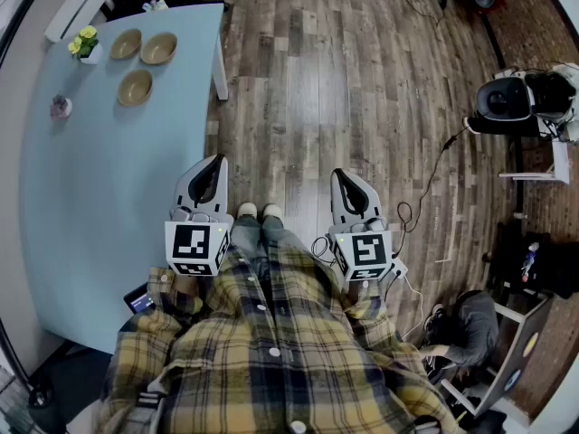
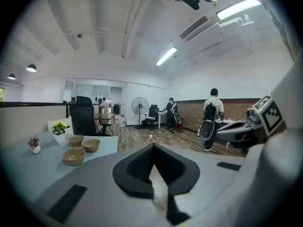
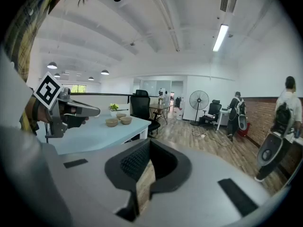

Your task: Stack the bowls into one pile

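Note:
Three tan bowls stand apart at the far end of the light blue table (image 1: pixel 109 197): one at the back left (image 1: pixel 125 43), one to its right (image 1: pixel 158 49), one nearer to me (image 1: pixel 135 88). The left gripper view shows them as a small group (image 2: pixel 74 156), and so does the right gripper view, farther off (image 3: pixel 111 122). My left gripper (image 1: pixel 220 160) hangs over the table's right edge, far short of the bowls. It is shut with nothing in it (image 2: pixel 152 162). My right gripper (image 1: pixel 340 174) is over the wood floor, also shut and empty (image 3: pixel 147 162).
A pot of yellow flowers (image 1: pixel 84 43) and a small pink plant (image 1: pixel 61 107) stand next to the bowls. A dark phone-like object (image 1: pixel 140 299) lies at the table's near edge. Cables (image 1: pixel 425 188) run across the floor. People (image 2: pixel 212 119), a fan (image 2: pixel 140 110) and chairs are far off.

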